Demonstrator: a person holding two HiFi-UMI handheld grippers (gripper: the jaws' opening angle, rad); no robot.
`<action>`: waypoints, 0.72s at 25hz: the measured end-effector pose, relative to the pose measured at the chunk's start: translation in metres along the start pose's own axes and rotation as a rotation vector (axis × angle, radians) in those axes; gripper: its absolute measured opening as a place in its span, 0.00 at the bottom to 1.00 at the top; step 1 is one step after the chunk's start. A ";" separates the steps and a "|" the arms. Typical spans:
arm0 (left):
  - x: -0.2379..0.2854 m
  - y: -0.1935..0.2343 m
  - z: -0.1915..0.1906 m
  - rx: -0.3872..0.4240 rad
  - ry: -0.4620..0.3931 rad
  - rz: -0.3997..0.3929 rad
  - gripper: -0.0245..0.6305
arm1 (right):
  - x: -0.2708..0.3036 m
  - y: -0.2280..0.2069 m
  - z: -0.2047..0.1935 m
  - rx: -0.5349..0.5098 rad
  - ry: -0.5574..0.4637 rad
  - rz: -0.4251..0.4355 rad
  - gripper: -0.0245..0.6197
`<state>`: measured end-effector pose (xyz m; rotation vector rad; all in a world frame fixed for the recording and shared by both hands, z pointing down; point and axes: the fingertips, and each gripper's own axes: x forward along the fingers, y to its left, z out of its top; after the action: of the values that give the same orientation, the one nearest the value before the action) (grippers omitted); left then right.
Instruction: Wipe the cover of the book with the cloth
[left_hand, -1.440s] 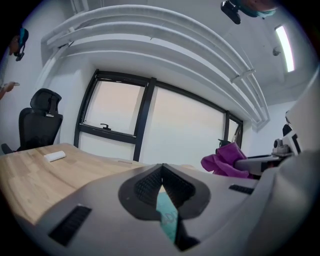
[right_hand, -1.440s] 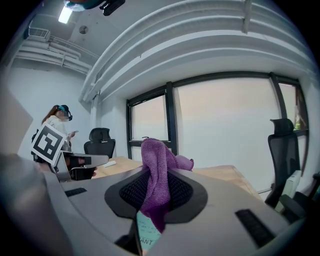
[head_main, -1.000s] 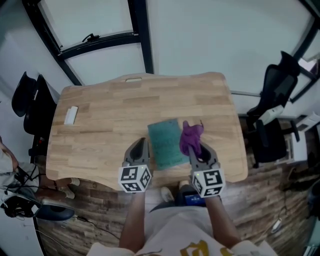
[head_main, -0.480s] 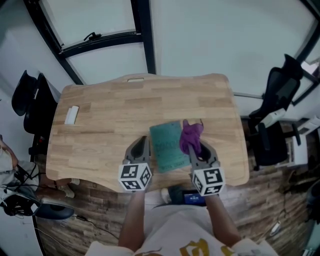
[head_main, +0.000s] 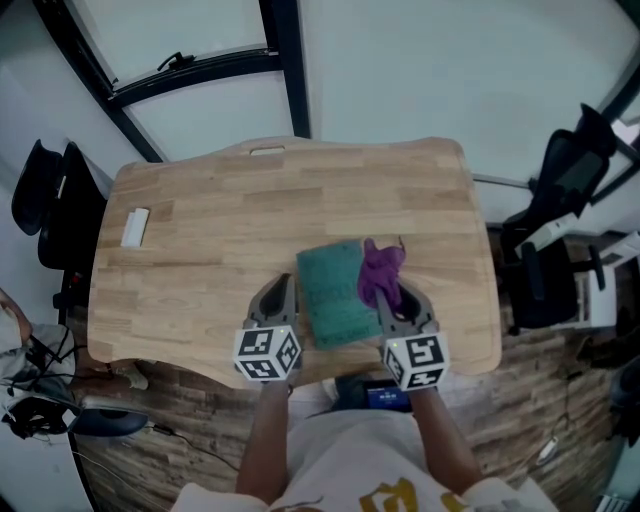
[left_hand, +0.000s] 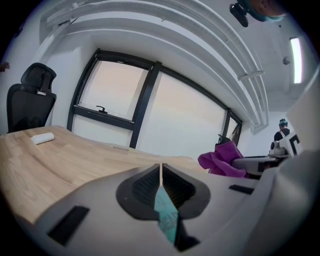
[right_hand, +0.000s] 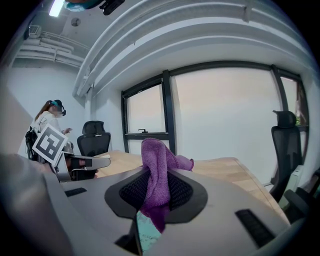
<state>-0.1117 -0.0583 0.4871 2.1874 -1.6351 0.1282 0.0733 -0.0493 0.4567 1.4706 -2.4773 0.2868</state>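
Note:
A teal book (head_main: 334, 290) lies flat on the wooden table (head_main: 220, 230) near its front edge. My right gripper (head_main: 388, 288) is shut on a purple cloth (head_main: 379, 270), which bunches up over the book's right edge; in the right gripper view the cloth (right_hand: 157, 175) sticks up between the jaws. My left gripper (head_main: 280, 292) sits just left of the book, shut with nothing in it; in the left gripper view the jaws (left_hand: 161, 176) meet in a thin line and a sliver of the teal book (left_hand: 166, 217) shows below them.
A small white block (head_main: 134, 227) lies at the table's far left. Black office chairs stand at the left (head_main: 50, 200) and right (head_main: 570, 180) of the table. A person stands in the room (right_hand: 47, 122), seen in the right gripper view.
Both grippers have sunk a little toward the table, the cloth still held in the right one. The book has not moved.

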 end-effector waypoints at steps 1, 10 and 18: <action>0.002 0.002 -0.006 -0.008 0.014 0.001 0.04 | 0.003 -0.001 -0.003 0.000 0.008 0.002 0.15; 0.018 0.020 -0.043 -0.076 0.124 0.006 0.04 | 0.028 -0.004 -0.031 -0.019 0.085 0.013 0.15; 0.030 0.023 -0.080 -0.146 0.219 -0.021 0.10 | 0.041 -0.005 -0.045 -0.006 0.152 0.031 0.15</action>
<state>-0.1104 -0.0606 0.5755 2.0035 -1.4535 0.2265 0.0636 -0.0728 0.5127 1.3554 -2.3796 0.3817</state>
